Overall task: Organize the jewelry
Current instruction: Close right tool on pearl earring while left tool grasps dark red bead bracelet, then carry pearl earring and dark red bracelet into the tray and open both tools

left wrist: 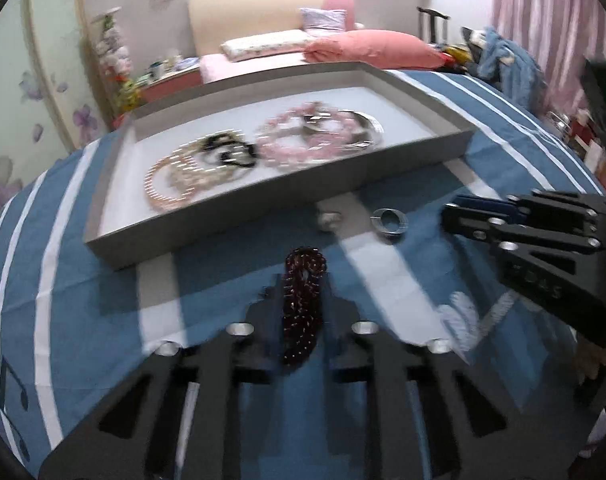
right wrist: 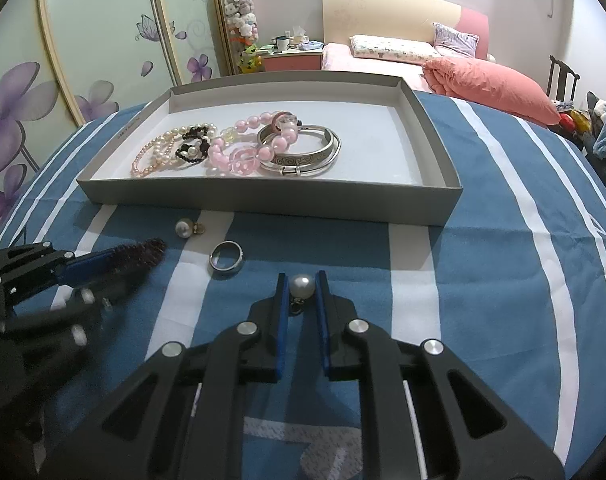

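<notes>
My left gripper point(left wrist: 304, 282) is shut on a dark red bead bracelet point(left wrist: 305, 308), squeezed long and narrow between the pads just above the blue striped cloth. In the right wrist view the same bracelet point(right wrist: 147, 252) sticks out of the left gripper point(right wrist: 137, 260) at the left. My right gripper point(right wrist: 302, 280) is shut on a pearl earring point(right wrist: 302, 287), whose metal back hangs below the pearl. A grey tray point(right wrist: 263, 202) behind holds pearl bracelets point(right wrist: 155, 156), black beads point(right wrist: 191, 146), pink beads point(right wrist: 243, 148) and silver bangles point(right wrist: 307, 152).
A silver ring point(right wrist: 226, 258) and a second pearl earring point(right wrist: 185, 228) lie on the cloth in front of the tray, between the two grippers. The right half of the tray floor point(right wrist: 383, 148) is bare. A bed with a pink duvet point(right wrist: 491, 88) lies beyond the table.
</notes>
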`<state>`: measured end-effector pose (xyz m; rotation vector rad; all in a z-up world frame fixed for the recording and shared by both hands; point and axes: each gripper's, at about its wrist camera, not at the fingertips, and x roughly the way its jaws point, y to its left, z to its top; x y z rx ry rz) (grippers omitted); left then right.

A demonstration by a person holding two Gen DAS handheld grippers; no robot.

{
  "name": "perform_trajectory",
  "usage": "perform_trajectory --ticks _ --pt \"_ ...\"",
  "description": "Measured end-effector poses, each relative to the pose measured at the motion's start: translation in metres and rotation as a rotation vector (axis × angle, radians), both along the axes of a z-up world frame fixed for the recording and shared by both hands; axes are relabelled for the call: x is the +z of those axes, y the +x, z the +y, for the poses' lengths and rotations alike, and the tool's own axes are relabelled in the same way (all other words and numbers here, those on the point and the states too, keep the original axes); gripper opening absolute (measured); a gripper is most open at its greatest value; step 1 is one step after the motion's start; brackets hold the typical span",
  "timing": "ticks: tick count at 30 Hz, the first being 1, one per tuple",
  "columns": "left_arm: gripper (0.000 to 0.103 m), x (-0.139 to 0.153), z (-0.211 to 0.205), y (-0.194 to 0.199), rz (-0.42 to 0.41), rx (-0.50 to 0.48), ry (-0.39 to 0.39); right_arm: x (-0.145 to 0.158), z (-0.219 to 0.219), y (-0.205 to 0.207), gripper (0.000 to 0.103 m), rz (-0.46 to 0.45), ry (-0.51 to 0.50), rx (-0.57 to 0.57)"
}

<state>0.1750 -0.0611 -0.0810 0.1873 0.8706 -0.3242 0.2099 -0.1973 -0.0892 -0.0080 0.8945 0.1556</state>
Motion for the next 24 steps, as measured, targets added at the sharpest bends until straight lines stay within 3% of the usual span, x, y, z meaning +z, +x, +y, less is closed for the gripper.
perform_trajectory --ticks 7,24 --pt "0.015 0.001 0.044 0.000 0.004 0.121 -0.035 0.000 0.000 0.000 0.014 0.000 -0.003 0.000" --pt "0.016 0.000 0.041 0.005 0.006 0.125 -0.041 0.000 0.001 0.000 0.014 0.000 -0.009 0.000"
